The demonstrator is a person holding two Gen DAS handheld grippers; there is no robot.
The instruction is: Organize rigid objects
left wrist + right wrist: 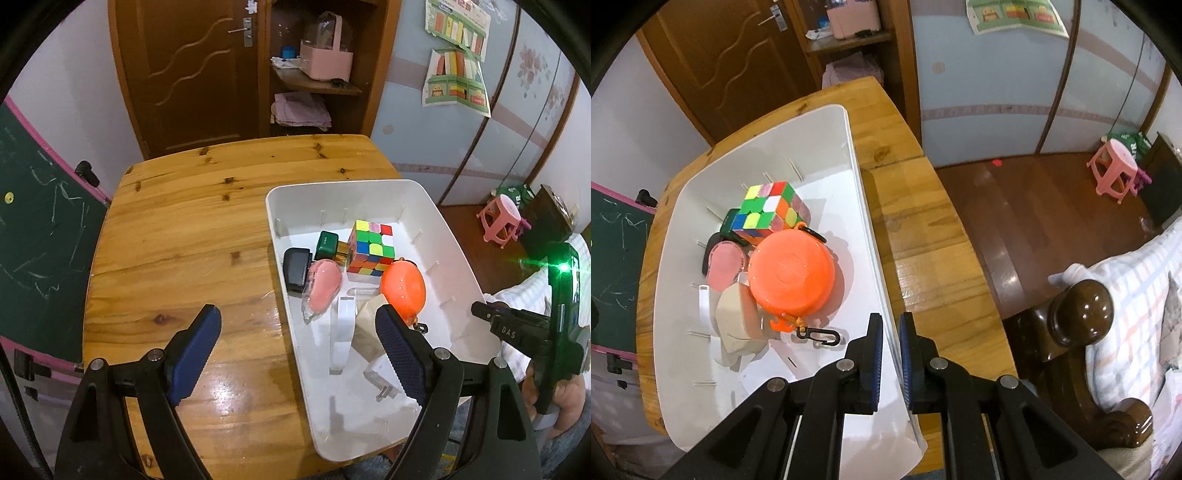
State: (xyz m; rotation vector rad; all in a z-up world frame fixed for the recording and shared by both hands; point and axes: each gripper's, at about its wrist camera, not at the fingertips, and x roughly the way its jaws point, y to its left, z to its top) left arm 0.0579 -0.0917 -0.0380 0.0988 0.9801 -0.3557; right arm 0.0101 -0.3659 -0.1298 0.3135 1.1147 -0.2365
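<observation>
A white bin (454,236) (849,147) stands on the wooden table's right part. In it lie a colour cube (371,251) (770,210), an orange round case (404,288) (792,275), a pink oval piece (325,288) (722,267), a black box (295,267), a green box (327,243), white strips and a white plug (382,376). My left gripper (301,325) is open above the bin's left wall, empty. My right gripper (891,323) is shut on the bin's right wall, one finger inside and one outside.
The wooden table (177,236) stretches left of the bin. A green chalkboard (37,229) stands at the left, a door and shelf behind. A pink stool (1115,166) is on the floor, a bed with a wooden post (1082,314) at the right.
</observation>
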